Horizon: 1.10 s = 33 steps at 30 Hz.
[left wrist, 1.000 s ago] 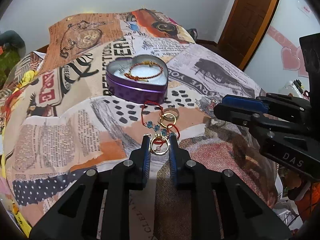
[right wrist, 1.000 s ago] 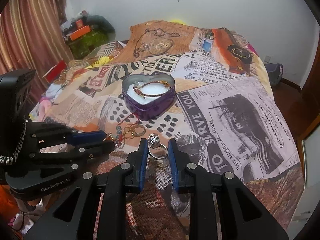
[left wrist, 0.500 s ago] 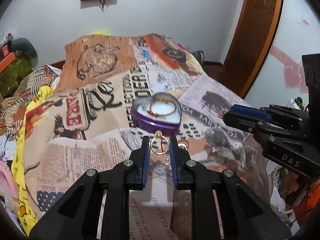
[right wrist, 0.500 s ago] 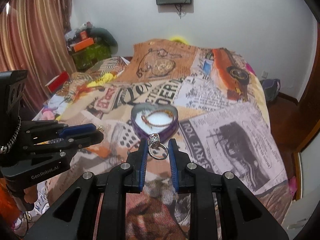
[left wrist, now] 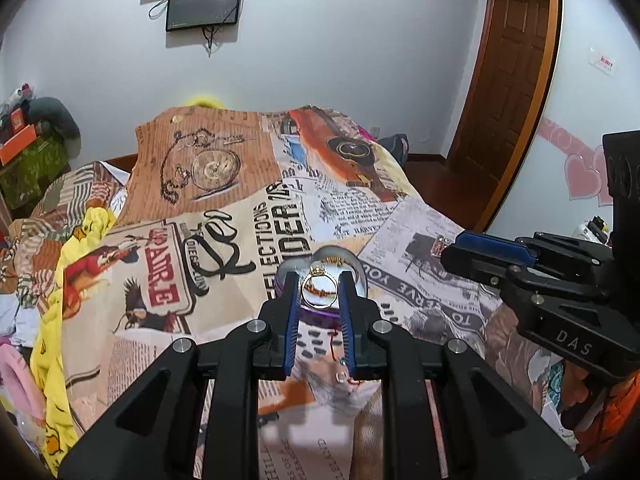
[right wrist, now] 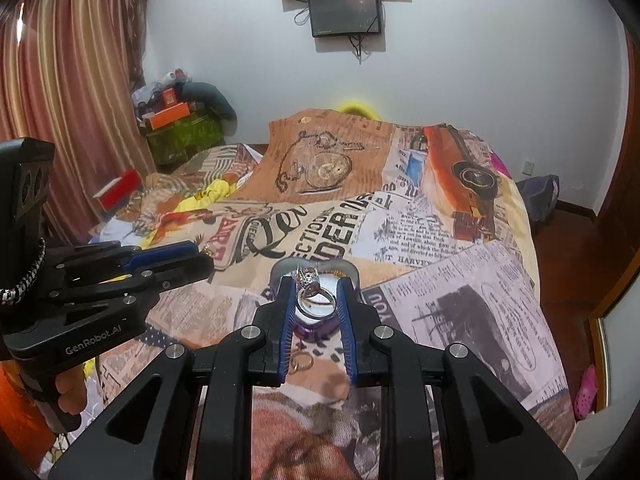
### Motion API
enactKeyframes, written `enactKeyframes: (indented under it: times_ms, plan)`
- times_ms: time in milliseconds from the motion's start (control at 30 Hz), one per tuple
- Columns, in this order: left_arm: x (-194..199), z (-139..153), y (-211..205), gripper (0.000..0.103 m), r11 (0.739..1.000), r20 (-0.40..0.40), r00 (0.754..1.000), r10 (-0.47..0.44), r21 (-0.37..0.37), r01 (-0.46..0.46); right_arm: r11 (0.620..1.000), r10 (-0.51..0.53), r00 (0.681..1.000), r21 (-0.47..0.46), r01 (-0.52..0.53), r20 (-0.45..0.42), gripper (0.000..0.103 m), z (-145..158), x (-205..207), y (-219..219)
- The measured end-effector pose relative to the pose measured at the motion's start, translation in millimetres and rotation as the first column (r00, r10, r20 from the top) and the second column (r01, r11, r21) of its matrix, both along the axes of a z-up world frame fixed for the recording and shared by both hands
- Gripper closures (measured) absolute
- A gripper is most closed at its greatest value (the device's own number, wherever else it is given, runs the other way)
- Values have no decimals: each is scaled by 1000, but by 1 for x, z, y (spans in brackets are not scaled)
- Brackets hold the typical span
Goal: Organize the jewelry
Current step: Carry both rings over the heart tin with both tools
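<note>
**Two rings held above the heart-shaped tin**

A bed covered by a newsprint-collage quilt fills the room; a purple heart-shaped tin sits on it. The left gripper pinches a gold ring between narrow jaws; the right gripper likewise clamps a silver ring with an ornate top. Both rings hang in line with the tin — whether directly over it cannot be told. A red cord bracelet and a loose gold ring lie on the quilt nearer the camera. Risk: releasing short of the rim would drop a ring into the soft, busy-patterned fabric, where it could roll and be hard to find.
</note>
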<state>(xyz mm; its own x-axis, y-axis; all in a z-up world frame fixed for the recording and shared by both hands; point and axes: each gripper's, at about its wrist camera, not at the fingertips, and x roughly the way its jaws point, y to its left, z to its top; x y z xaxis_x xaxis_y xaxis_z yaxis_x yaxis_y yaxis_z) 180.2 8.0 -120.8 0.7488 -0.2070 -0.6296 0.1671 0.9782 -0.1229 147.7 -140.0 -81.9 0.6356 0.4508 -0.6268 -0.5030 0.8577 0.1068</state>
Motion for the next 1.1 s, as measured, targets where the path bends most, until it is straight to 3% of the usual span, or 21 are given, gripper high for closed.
enactKeyframes:
  times_ms: [233,633,1100]
  plan:
    - [16,-4,5,85,1000,-2,1000,8,-5,-8,1000,7,1000,13,-6,-5,84,-5,13,5]
    - [51,-36,13,85,1000,-70,997,17,-21,-18,1000,23,998,6,-23,-66,84,-30,41,16]
    - [83,-69,4,85,999,-137,990,-34,-39,29,999,41,987,-4,-42,-157,84,-59,77,23]
